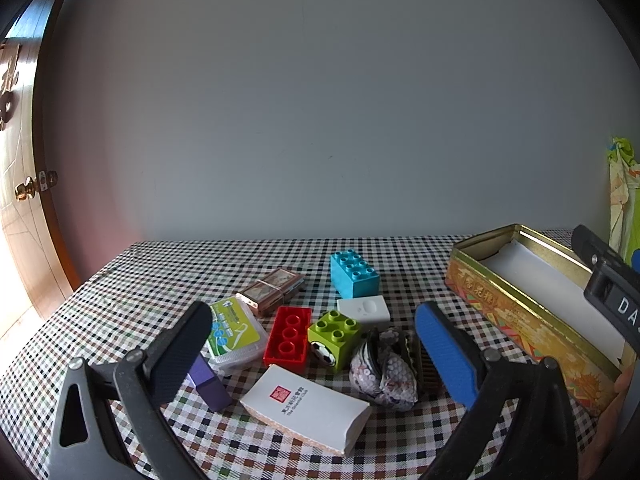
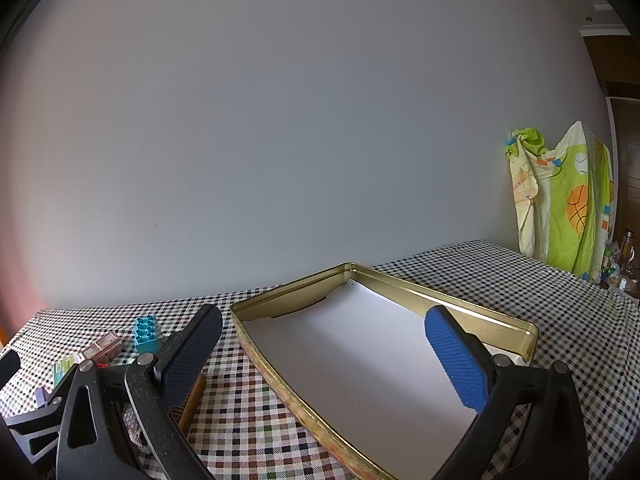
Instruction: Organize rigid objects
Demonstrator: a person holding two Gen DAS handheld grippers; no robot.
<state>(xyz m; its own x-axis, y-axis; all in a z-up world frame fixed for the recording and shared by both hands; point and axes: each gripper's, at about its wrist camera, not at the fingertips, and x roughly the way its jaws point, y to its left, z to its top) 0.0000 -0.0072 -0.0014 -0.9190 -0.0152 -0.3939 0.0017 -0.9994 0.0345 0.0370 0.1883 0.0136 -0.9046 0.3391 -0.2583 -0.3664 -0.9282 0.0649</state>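
On the checkered table lies a cluster: a blue brick (image 1: 353, 273), red brick (image 1: 288, 338), green brick (image 1: 334, 336), white box (image 1: 308, 406), small white case (image 1: 364, 309), green-labelled clear case (image 1: 234, 334), brown bundle (image 1: 272, 290), purple block (image 1: 208, 386), patterned pouch (image 1: 384, 372). My left gripper (image 1: 314, 344) is open and empty above the cluster. An open gold tin (image 2: 472, 312) with a white lining (image 2: 360, 352) stands to the right. My right gripper (image 2: 324, 352) is open and empty over the tin.
A wooden door (image 1: 20, 200) is at the far left. A grey wall runs behind the table. A green patterned cloth (image 2: 560, 200) hangs at the right, with bottles (image 2: 626, 256) beyond. The right gripper's body (image 1: 608, 280) shows over the tin.
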